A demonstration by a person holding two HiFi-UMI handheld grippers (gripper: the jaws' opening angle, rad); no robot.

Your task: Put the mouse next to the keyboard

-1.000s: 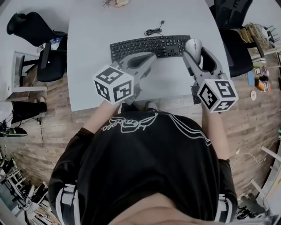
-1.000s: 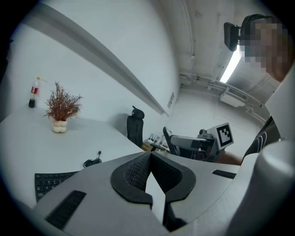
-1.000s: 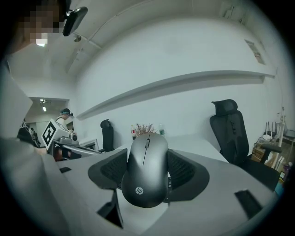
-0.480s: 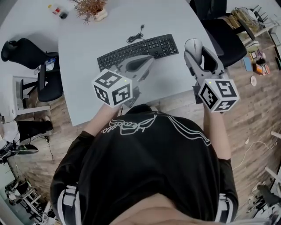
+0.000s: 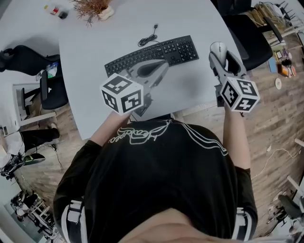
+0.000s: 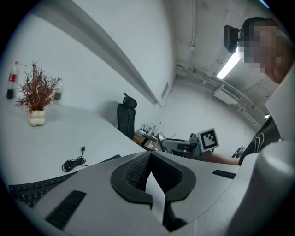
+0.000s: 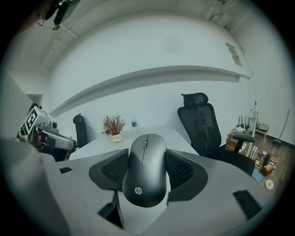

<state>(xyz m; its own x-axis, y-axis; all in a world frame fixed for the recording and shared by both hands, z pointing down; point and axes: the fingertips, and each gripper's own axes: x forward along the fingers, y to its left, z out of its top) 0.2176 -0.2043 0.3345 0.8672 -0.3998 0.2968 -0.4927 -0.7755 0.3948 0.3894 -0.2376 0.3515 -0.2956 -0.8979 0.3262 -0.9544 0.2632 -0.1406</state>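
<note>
A black keyboard [image 5: 152,54] lies slanted on the pale grey table [image 5: 190,88], its coiled cable [image 5: 148,39] behind it. A grey mouse [image 5: 218,48] sits between the jaws of my right gripper [image 5: 220,54], held off the keyboard's right end, close to the table's right edge. In the right gripper view the mouse [image 7: 146,168] fills the jaws of this gripper [image 7: 146,161], both pads pressed on its sides. My left gripper [image 5: 163,65] hovers just in front of the keyboard, shut and holding nothing. In the left gripper view the jaws of that gripper [image 6: 150,156] meet, and the keyboard [image 6: 23,191] shows at lower left.
A potted dry plant [image 5: 95,8] and small bottles [image 5: 56,10] stand at the table's far side. Black office chairs stand at the left [image 5: 28,57] and right [image 5: 247,40] of the table. Shelves with clutter [image 5: 280,57] are at the right.
My right gripper has carried the mouse rightward, so the gap to the keyboard's right end has widened. The left gripper has stayed in front of the keyboard. The head view has shifted.
</note>
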